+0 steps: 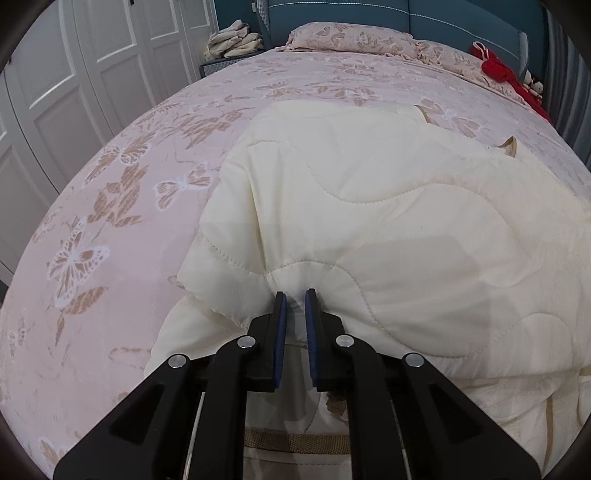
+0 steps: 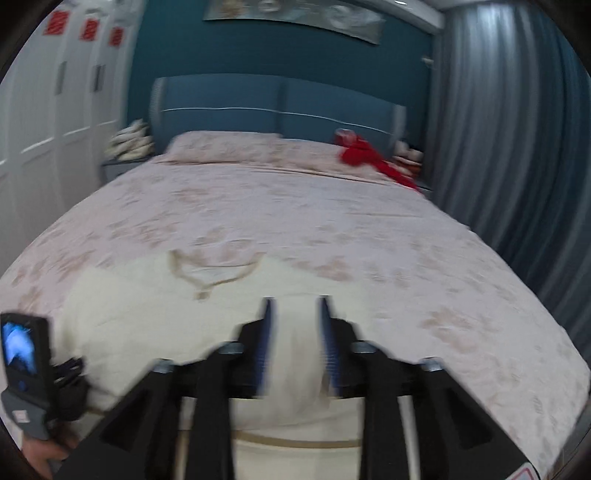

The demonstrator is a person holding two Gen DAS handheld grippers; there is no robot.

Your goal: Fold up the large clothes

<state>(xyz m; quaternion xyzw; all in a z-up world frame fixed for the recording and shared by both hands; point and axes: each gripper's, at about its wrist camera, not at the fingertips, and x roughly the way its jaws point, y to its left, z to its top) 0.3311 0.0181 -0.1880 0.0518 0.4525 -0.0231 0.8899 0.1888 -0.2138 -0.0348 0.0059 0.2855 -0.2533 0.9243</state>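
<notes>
Cream quilted fabric fills the middle and 3 o'clock part of the left wrist view: a large padded garment (image 1: 388,229) with wavy stitching lies on the bed (image 1: 122,206), bunched and doubled over itself. The left tool (image 1: 295,295) sits at 6 o'clock with its blue-padded fingers (image 1: 280,325) drawn close, a narrow slit between them; a fold of the cream cloth appears to be caught in that slit. Tan trim of the garment shows at 1 o'clock and again low down beneath the tool.

The bed wears a pink cover patterned with butterflies and leaves. At 12 o'clock lie a matching pillow (image 1: 351,37) and a teal headboard (image 1: 424,16); a red cloth (image 1: 498,70) rests at 1 o'clock, a pile of beige cloth (image 1: 236,42) at 11 o'clock, and white panelled doors (image 1: 74,74) stand at 9 to 10 o'clock.

The right wrist view is blurred. The right tool (image 2: 295,301) is spread, its fingers (image 2: 266,332) well apart, nothing between them, above the garment (image 2: 166,314), which lies at the near edge of the bed (image 2: 406,258) from 6 to 9 o'clock. At 8 o'clock the left hand (image 2: 40,452) holds the other handle with its small screen (image 2: 20,349). Grey curtains (image 2: 509,129) hang at 2 to 3 o'clock.
</notes>
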